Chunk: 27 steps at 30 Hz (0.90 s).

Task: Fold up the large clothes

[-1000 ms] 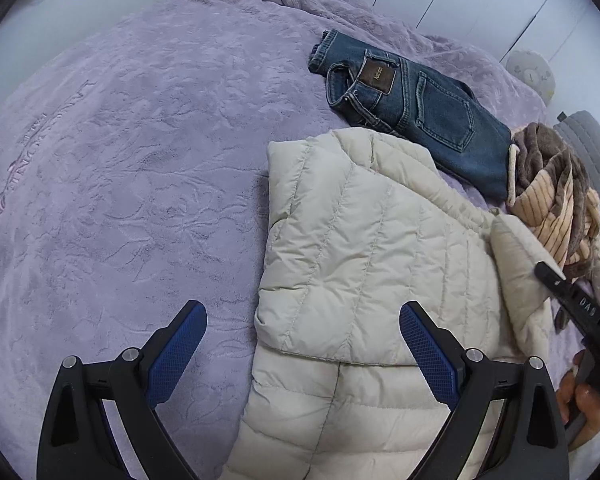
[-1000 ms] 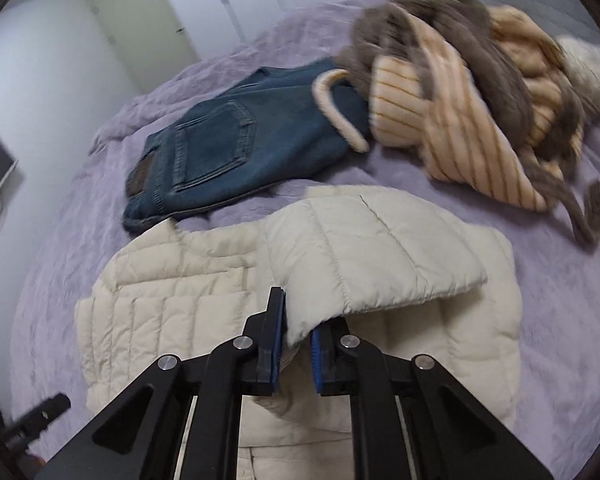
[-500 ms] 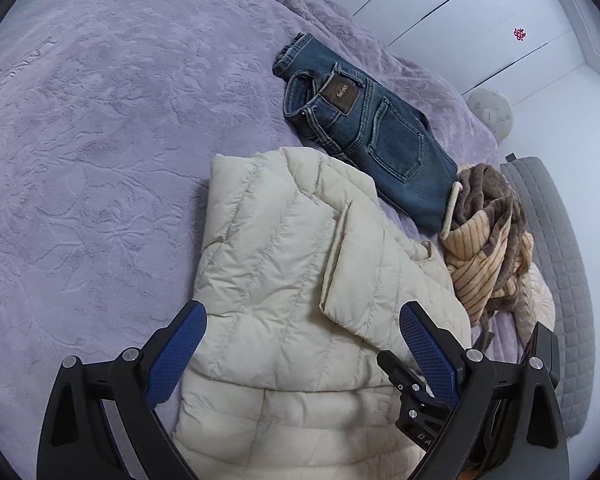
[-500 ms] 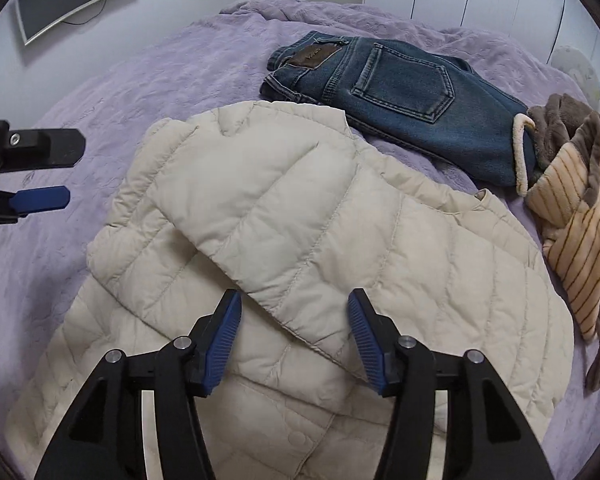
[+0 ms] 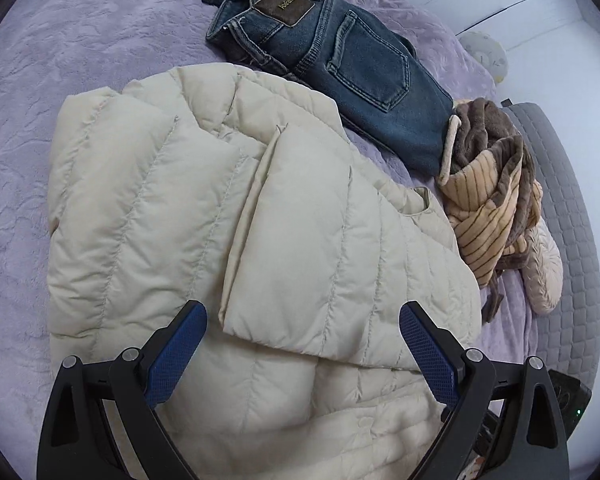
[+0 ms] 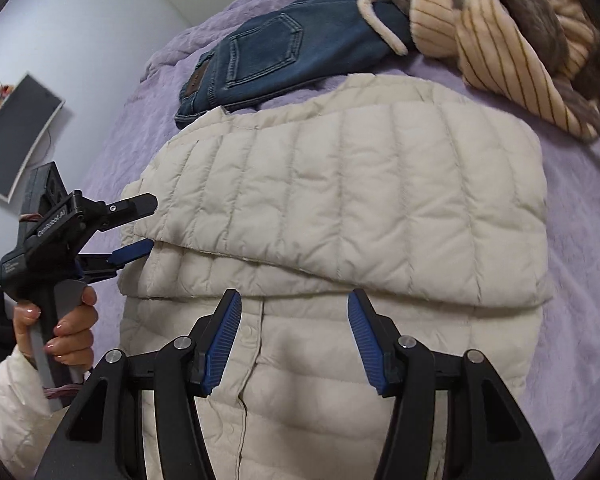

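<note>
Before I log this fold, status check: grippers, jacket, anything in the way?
Left gripper open, empty. Right gripper open, empty, jaws just opened. Jacket flat on bed, sleeve folded across. Jeans and striped robe beside it, not blocking.

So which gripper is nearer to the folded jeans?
Left. The left gripper is at the jacket edge on the side where the jeans lie; the right gripper hangs over the jacket's front, farther back.

**Two wrist cameras over the bed**

We are looking steeply down from both wrists, close above the cream puffer jacket (image 5: 228,216) (image 6: 340,200). Both views are sharing it, with the jeans (image 5: 340,60) (image 6: 284,56) at twelve o'clock and the striped brown garment (image 5: 492,200) (image 6: 500,40) at two.
</note>
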Each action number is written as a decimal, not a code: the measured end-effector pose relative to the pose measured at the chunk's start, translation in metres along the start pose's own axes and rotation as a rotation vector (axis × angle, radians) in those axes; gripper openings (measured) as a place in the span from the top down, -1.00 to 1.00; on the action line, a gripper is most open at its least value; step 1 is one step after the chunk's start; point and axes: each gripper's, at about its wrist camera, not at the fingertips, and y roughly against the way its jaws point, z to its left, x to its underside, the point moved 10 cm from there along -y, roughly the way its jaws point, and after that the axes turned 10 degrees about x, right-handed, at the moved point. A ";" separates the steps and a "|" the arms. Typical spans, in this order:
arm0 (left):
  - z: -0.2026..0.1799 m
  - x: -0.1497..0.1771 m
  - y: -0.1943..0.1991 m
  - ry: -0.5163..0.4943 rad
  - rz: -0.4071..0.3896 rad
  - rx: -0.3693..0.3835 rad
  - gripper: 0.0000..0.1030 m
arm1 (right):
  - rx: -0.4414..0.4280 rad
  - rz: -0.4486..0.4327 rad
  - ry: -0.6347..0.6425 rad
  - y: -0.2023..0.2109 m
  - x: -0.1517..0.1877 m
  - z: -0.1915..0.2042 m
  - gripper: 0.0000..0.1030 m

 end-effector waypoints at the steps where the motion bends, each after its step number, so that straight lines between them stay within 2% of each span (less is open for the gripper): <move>1: -0.001 -0.003 -0.001 -0.003 -0.011 -0.015 -0.62 | -0.009 0.007 -0.026 0.000 0.003 -0.006 -0.16; 2: -0.001 -0.005 -0.002 -0.007 -0.013 -0.027 -0.38 | -0.017 0.013 -0.048 -0.001 0.005 -0.011 -0.15; 4: -0.002 -0.007 -0.004 -0.015 0.000 -0.052 0.65 | -0.030 0.020 -0.083 -0.002 0.011 -0.018 -0.16; 5: -0.002 -0.008 -0.002 -0.017 0.005 -0.043 0.86 | -0.037 0.022 -0.096 -0.001 0.013 -0.020 -0.16; 9: -0.016 -0.008 0.017 -0.051 -0.043 -0.007 0.88 | -0.055 0.027 -0.141 -0.001 0.019 -0.030 -0.16; 13: -0.022 0.005 0.040 -0.062 -0.062 0.039 0.88 | -0.058 0.026 -0.191 -0.003 0.019 -0.045 -0.16; 20: 0.020 0.043 0.035 -0.016 -0.010 -0.033 0.88 | -0.062 -0.001 -0.368 -0.002 0.010 -0.091 -0.16; 24: 0.031 0.049 0.026 -0.037 -0.003 -0.072 0.88 | -0.025 -0.008 -0.465 -0.003 0.011 -0.121 -0.16; 27: 0.030 0.048 0.025 -0.050 -0.003 -0.081 0.88 | 0.021 -0.008 -0.491 0.004 0.017 -0.135 -0.16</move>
